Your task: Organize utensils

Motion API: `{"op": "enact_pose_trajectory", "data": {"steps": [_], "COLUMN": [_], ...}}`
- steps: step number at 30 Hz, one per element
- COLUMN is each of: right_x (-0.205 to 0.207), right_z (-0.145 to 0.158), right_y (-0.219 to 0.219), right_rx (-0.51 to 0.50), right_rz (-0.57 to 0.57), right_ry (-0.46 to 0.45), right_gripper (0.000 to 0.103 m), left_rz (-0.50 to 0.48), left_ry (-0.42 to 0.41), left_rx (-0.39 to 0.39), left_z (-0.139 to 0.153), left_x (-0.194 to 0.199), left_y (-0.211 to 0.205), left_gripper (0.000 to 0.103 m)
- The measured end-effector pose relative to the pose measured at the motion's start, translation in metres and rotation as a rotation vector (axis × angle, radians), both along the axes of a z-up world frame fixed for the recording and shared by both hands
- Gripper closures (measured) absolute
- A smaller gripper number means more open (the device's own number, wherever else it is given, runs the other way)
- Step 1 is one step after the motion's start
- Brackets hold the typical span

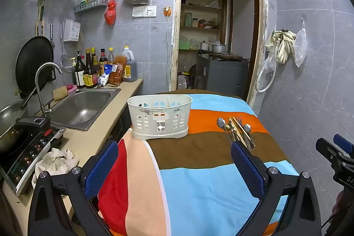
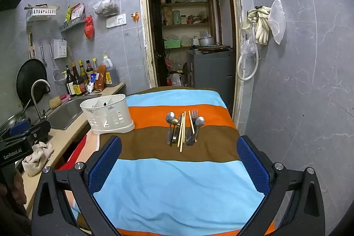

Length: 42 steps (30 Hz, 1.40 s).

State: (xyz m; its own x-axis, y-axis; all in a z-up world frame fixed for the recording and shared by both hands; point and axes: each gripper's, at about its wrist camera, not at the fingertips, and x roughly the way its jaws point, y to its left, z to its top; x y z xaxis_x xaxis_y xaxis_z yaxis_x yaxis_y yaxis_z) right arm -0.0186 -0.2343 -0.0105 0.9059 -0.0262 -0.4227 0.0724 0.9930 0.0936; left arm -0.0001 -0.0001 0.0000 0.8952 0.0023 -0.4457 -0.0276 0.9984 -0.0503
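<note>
Striped cloth (image 2: 177, 187) covering table (image 1: 199, 191). Utensils (image 2: 183, 127) lying bunched on brown stripe, right of caddy (image 1: 159, 116), well apart. Caddy sitting at table's left edge beside sink (image 1: 81, 107). Both tools hovering over near end, gaping wide, gripping nothing: left tool (image 1: 174, 167), right tool (image 2: 179, 160). Grey tiled walls, doorway (image 2: 188, 21) opening behind table.

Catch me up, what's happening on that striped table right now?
Nothing has been picked up yet. A person holds both grippers open above the striped cloth: the left gripper faces the white caddy, the right gripper faces the utensil pile of spoons, forks and chopsticks. The caddy's visible compartments look empty.
</note>
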Motion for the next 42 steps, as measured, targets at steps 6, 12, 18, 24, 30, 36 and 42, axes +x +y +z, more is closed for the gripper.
{"op": "enact_pose_trajectory", "data": {"steps": [6,12,18,24,30,36,42], "right_x": [-0.0002,0.0000,0.0000,0.0001,0.0001,0.0002,0.0001], "right_z": [0.0003,0.0001,0.0008,0.0003,-0.0002,-0.0005,-0.0005], "right_y": [0.0002,0.0007,0.0015,0.0027,0.0038,0.0036,0.0037], "right_rx": [-0.001,0.000,-0.001,-0.002,-0.003,-0.003,-0.004], "right_rz": [0.000,0.001,0.000,0.000,0.000,0.000,0.001], "right_ry": [-0.002,-0.003,-0.003,-0.003,-0.004,-0.004,-0.005], "right_gripper": [0.001,0.001,0.001,0.001,0.001,0.001,0.001], "left_rz": [0.001,-0.001,0.001,0.000,0.000,0.001,0.000], "left_ry": [-0.002,0.000,-0.001,-0.002,-0.002,0.000,-0.003], "left_rx": [-0.002,-0.001,-0.001,-0.001,-0.002,-0.002,-0.002], "left_z": [0.0004,-0.0001,0.0000,0.0000,0.0001,0.0000,0.0000], "left_x": [-0.0006,0.0001,0.0000,-0.0001,-0.0001,0.0000,-0.0001], "left_y": [-0.0001,0.0001,0.0000,0.0000,0.0000,0.0001,0.0000], "left_gripper": [0.001,0.001,0.001,0.001,0.001,0.001,0.001]}}
